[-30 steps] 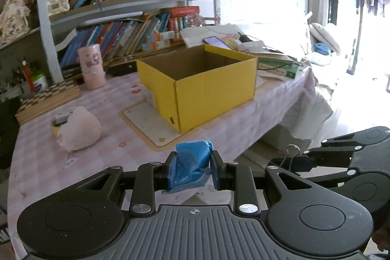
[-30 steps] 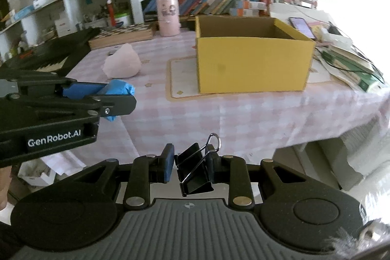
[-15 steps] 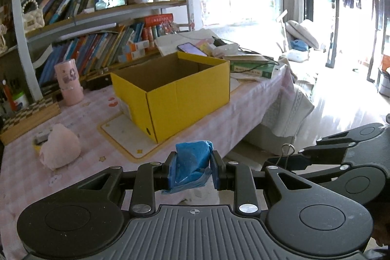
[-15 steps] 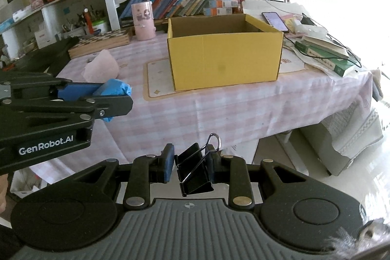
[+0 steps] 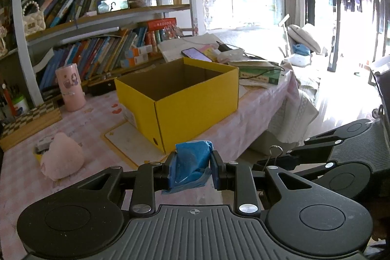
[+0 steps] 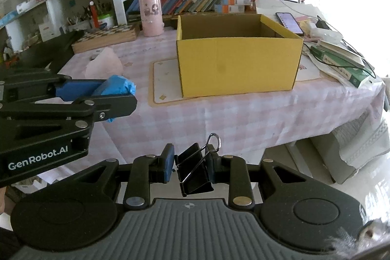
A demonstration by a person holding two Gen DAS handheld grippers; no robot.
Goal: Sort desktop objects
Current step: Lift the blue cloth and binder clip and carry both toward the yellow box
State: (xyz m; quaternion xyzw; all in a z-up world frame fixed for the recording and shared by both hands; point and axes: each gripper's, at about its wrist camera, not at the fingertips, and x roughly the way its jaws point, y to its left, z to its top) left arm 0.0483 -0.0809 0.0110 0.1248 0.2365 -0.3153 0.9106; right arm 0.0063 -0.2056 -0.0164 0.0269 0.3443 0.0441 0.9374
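The left gripper (image 5: 191,168) is clamped on a crumpled blue bag (image 5: 192,166), and the right gripper (image 6: 191,166) pinches a black binder clip (image 6: 195,169). Both are off the table edge, well apart from the open yellow box (image 6: 237,67). The clip sits tilted, so I think it may slip and fall to the floor before reaching the box.

A crumpled blue wad (image 5: 192,166) sits pinched between gripper pads, off the table's near edge. A black binder clip (image 6: 195,168) with wire handles, one loop upright, is clamped likewise, tilted. An open yellow box (image 6: 237,66) stands upright on a mat on the table, interior brown, nothing visible inside.
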